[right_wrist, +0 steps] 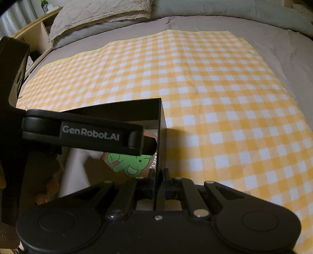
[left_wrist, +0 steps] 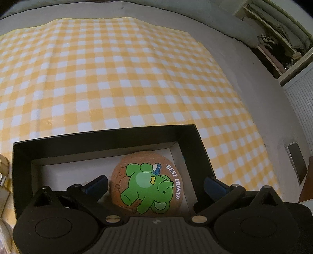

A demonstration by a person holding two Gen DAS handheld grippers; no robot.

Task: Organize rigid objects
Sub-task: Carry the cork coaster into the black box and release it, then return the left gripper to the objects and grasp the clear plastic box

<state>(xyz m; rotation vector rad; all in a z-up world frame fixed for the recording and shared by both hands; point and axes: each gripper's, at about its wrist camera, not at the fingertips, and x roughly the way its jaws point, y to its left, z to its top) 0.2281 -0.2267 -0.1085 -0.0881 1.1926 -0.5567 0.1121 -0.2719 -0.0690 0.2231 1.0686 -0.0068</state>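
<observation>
With the cork coaster [left_wrist: 146, 185] lying in the black box [left_wrist: 105, 136] at lower centre, between the left gripper's [left_wrist: 154, 183] spread fingers, and the right gripper [right_wrist: 158, 179] pinching the box wall, withdrawing carelessly is risking dragging the box across the checked cloth [left_wrist: 117, 78].

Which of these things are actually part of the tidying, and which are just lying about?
In the job: black box, cork coaster inside it, left gripper, right gripper clamped on the box wall.
Lying about: checked cloth, pillow, shelf.

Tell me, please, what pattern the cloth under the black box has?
Yellow-and-white check; the cloth shows best in the left wrist view.
</observation>
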